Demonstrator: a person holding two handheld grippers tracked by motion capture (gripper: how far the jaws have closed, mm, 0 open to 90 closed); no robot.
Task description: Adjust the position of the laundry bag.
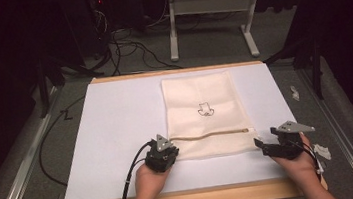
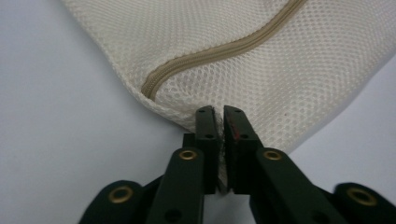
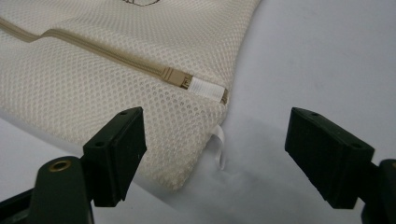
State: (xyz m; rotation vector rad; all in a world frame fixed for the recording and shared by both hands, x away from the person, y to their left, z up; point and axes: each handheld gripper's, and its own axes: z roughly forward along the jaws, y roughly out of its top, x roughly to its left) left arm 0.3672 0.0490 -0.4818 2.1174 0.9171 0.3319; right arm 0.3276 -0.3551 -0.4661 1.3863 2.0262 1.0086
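Mesh bag point(image 2: 261, 60) between left gripper point(image 2: 219, 116) fingers.

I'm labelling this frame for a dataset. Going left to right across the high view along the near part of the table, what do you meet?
Left hand-held gripper → cream mesh bag with its zipper → right hand-held gripper, all on the white sheet.

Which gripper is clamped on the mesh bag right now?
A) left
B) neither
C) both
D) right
A: the left gripper is shut on the bag's corner edge, while the right gripper stands open around the other corner.
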